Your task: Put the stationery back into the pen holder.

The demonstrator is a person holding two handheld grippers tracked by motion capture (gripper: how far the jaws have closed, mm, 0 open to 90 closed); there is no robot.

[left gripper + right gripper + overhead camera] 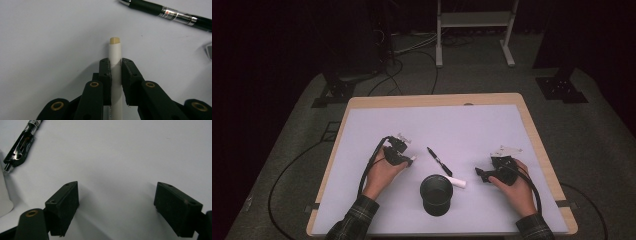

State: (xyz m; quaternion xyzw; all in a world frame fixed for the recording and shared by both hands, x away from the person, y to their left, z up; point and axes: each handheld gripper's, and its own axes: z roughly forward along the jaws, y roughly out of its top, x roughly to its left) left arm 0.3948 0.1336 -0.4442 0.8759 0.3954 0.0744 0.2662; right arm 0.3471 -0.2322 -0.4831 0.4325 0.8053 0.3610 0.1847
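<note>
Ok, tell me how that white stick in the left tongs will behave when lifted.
The white stick looks thin and small, so probably light. The left tongs clamp its round smooth barrel, so it might slip or swivel. Set down, it would likely roll on the flat table.

Tabletop (362, 130), pale surface with wooden rim, dark floor and cables behind the far edge. Left tongs (406, 160) sit left of centre, hand wrapped round the body, a small white tip poking out at the front; jaw gap too small to read. Black pen (439, 161) lies diagonally near the centre. Black cup (436, 194) stands upright toward the near edge. White tube (457, 182) lies just right of the cup's rim. Right tongs (481, 174) rest right of the white tube, pointing at it, apart from it. Plaid sleeves at the near edge.
</note>
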